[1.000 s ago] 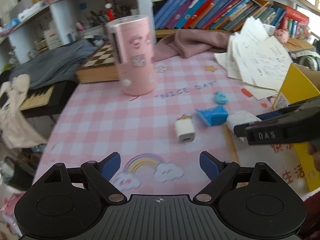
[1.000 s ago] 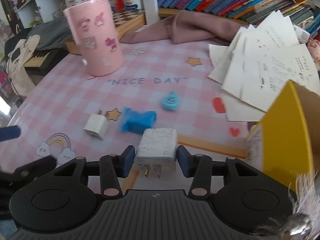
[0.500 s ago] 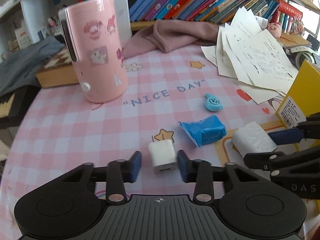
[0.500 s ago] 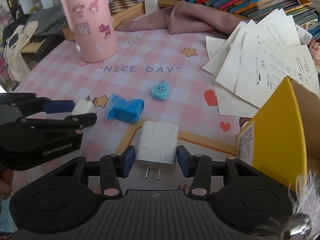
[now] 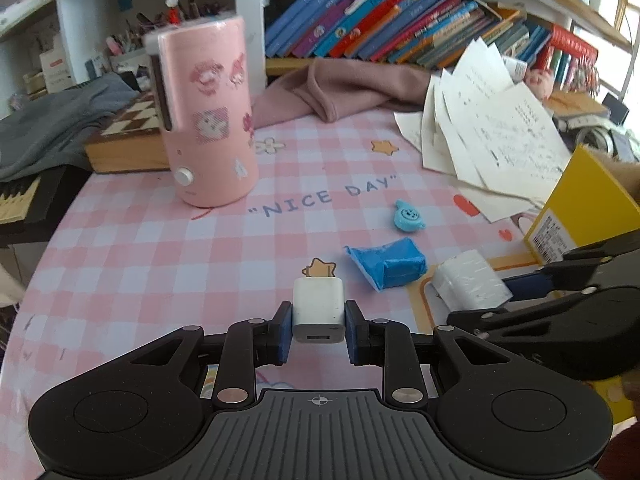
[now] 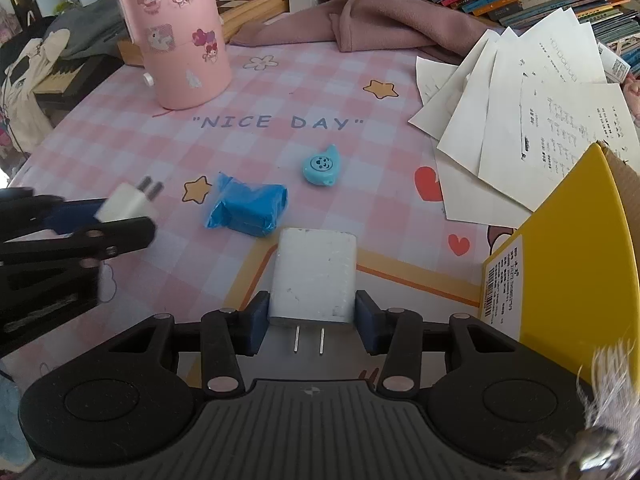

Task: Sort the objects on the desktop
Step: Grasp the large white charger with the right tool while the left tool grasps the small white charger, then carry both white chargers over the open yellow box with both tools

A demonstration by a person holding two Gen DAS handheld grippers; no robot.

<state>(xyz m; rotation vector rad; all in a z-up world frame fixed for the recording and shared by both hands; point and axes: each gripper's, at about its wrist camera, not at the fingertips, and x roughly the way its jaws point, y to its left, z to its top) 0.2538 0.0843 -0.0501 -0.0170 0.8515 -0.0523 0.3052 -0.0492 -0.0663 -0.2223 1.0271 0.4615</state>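
Note:
My left gripper (image 5: 318, 330) is shut on a small white USB charger (image 5: 319, 305), held just above the pink checked mat; it also shows in the right wrist view (image 6: 130, 200), prongs pointing away. My right gripper (image 6: 312, 326) is shut on a larger white plug adapter (image 6: 313, 276), prongs toward the camera; it shows in the left wrist view (image 5: 468, 286) at the right. A blue wrapped packet (image 5: 386, 264) (image 6: 248, 210) and a light blue drop-shaped charm (image 5: 408, 215) (image 6: 322, 166) lie on the mat between the grippers.
A tall pink canister (image 5: 204, 116) (image 6: 176, 36) stands at the back left. A yellow box (image 5: 588, 208) (image 6: 568, 256) stands at the right. Loose papers (image 6: 528, 120), a pink cloth (image 5: 340, 92), a chessboard (image 5: 124, 136) and books line the back.
My left gripper came forward over the small charger, closed on it and lifted it slightly. My right gripper kept its hold on the larger adapter and moved a little forward.

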